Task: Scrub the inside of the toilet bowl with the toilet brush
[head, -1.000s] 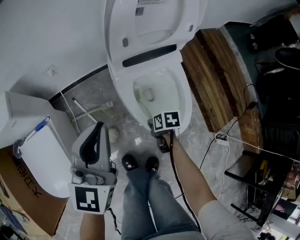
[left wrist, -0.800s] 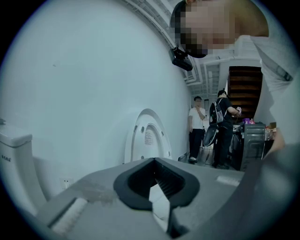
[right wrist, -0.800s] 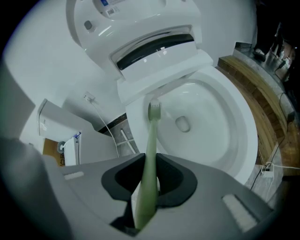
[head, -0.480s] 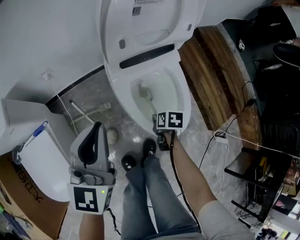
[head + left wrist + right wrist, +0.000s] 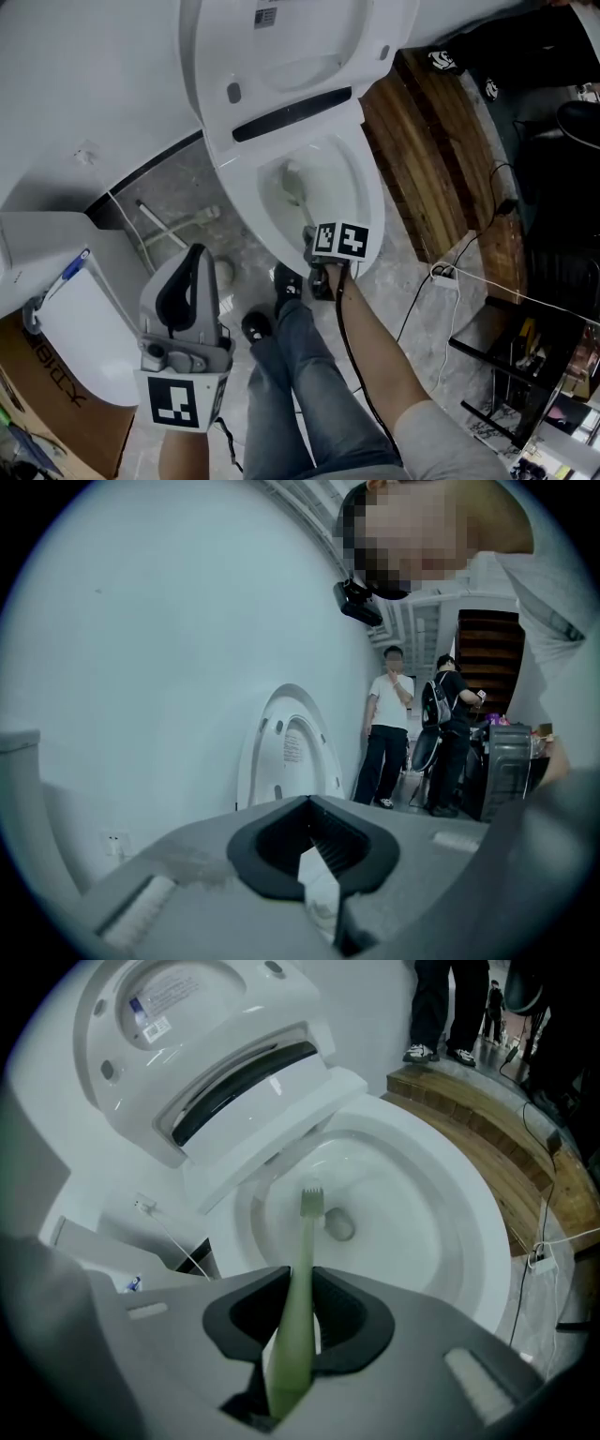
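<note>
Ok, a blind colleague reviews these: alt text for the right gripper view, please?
The right gripper clamps a pale green toilet brush, its bristled head pointing into the open white toilet bowl. The lid stands raised behind, and a wooden platform lies at right.

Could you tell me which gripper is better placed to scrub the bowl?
Right: the right gripper is shut on the toilet brush, whose head is inside the toilet bowl; the left gripper is empty.

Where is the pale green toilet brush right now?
The right gripper clamps the pale green toilet brush, centre of its view; the head is inside the white toilet bowl.
</note>
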A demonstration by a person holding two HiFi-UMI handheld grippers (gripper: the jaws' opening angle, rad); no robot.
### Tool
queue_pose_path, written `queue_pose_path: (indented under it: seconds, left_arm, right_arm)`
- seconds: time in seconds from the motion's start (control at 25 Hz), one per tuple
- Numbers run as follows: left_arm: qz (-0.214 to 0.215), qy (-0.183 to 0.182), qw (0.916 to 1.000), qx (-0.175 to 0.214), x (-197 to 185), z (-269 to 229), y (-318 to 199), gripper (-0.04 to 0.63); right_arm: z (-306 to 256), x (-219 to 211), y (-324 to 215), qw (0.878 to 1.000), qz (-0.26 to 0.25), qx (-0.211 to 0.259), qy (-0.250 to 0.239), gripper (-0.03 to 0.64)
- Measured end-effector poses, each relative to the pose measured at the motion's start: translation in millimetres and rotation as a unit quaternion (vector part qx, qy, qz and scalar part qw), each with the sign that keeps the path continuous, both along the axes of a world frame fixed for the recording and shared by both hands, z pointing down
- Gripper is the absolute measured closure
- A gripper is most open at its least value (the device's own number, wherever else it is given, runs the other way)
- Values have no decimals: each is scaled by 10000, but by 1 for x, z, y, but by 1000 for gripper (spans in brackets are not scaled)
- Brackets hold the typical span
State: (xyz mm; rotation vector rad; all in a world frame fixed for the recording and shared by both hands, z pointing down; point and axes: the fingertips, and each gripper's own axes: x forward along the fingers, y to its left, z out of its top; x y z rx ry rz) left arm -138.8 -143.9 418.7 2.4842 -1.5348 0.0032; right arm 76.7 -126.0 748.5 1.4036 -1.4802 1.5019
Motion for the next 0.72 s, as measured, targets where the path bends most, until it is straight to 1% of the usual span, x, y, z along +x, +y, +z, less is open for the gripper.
queue_pose_path:
  seconds: [0.12,0.28,0.48,0.72]
  left_arm:
    - [-106,-128,9998,-79,-1,8,-7,591]
    - [-147,-108,9998,-128,2,12,-13,591]
    - [-126,-77,9998,-102,11,10,-15,591]
    - [-25,-92,9999,-54,21,5,-9,591]
  right_arm:
    - [6,-1,-7,10000,-3,-13,-50,541]
    - [10,-4,-6,9995,-253,-151,-111,541]
    - [11,-3,4,9958,-857,-307,-26,541]
    - [11,3,19,9853,-1644,-400,249,541]
